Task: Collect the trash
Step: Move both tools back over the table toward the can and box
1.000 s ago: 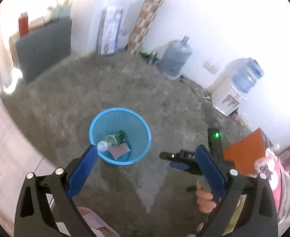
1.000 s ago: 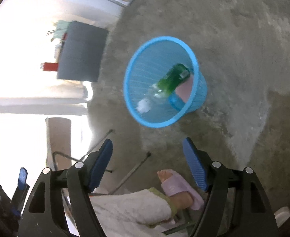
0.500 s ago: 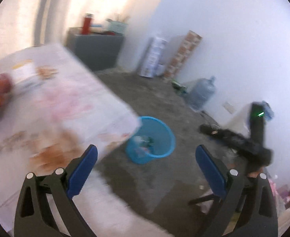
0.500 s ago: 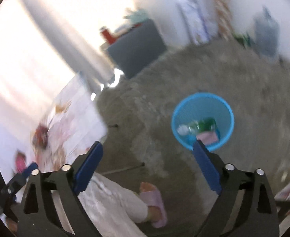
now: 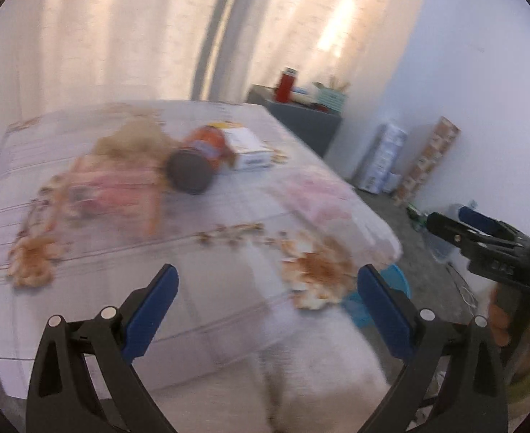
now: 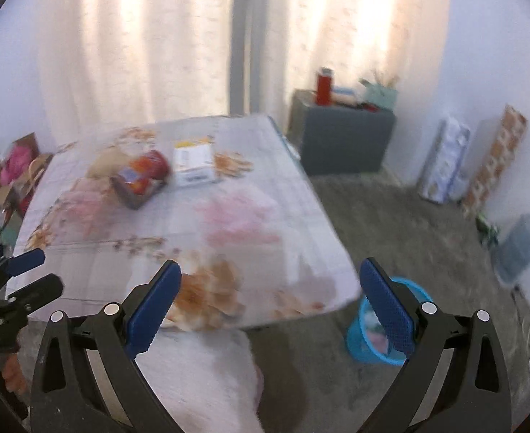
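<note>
An orange-labelled can [image 5: 200,160] lies on its side on the table's floral cloth [image 5: 211,252], next to a white and yellow carton [image 5: 247,148]. The right wrist view shows the same can [image 6: 142,176] and carton [image 6: 194,164]. Beside the table's corner, the blue waste basket [image 6: 373,332] stands on the floor with blurred rubbish inside; its rim [image 5: 398,281] peeks out past the cloth. My left gripper [image 5: 265,310] is open and empty over the near table edge. My right gripper [image 6: 270,306] is open wide, holding nothing, well short of the can.
A dark cabinet [image 6: 340,140] with a red bottle [image 6: 324,86] stands behind the table. Boxes [image 6: 445,158] lean on the right wall by a water jug [image 6: 525,245]. An open cardboard box [image 6: 8,169] sits far left. The person's pale trouser leg [image 6: 200,379] is below.
Both views swung up from the basket on the floor to the table. The right jaws spread wider. The basket slid to the lower right.
</note>
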Demonstrator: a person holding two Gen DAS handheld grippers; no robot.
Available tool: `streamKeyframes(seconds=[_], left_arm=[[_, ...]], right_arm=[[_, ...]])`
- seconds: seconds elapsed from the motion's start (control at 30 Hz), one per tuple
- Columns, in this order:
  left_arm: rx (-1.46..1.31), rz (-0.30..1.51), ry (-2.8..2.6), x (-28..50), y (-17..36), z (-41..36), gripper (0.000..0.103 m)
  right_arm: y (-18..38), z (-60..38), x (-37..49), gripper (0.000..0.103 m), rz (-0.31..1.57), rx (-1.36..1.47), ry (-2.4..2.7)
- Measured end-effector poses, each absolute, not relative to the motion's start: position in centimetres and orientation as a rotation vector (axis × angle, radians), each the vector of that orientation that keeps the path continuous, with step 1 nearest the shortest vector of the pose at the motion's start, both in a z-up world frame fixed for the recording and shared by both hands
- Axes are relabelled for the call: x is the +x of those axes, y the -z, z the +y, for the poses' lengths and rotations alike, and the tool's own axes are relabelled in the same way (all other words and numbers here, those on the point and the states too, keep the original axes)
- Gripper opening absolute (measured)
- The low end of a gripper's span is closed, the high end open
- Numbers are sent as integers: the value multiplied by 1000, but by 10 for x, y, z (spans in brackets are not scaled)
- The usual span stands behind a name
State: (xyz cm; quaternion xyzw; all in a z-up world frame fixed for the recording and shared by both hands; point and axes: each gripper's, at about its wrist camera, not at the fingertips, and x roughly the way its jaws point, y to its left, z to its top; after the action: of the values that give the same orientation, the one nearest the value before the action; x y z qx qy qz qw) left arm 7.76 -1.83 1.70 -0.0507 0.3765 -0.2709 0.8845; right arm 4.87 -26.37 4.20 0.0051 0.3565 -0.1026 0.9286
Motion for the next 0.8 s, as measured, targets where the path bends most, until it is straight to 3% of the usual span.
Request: streamKeyframes(seconds=[0.4, 0.8], left_arm=[[-270, 771, 493, 99, -8, 52, 97], [-175, 635, 641, 148, -56, 35, 97]], right_arm=[[-61, -201, 85, 95, 721, 65, -19], [-94, -235, 181, 95, 905, 290, -206]])
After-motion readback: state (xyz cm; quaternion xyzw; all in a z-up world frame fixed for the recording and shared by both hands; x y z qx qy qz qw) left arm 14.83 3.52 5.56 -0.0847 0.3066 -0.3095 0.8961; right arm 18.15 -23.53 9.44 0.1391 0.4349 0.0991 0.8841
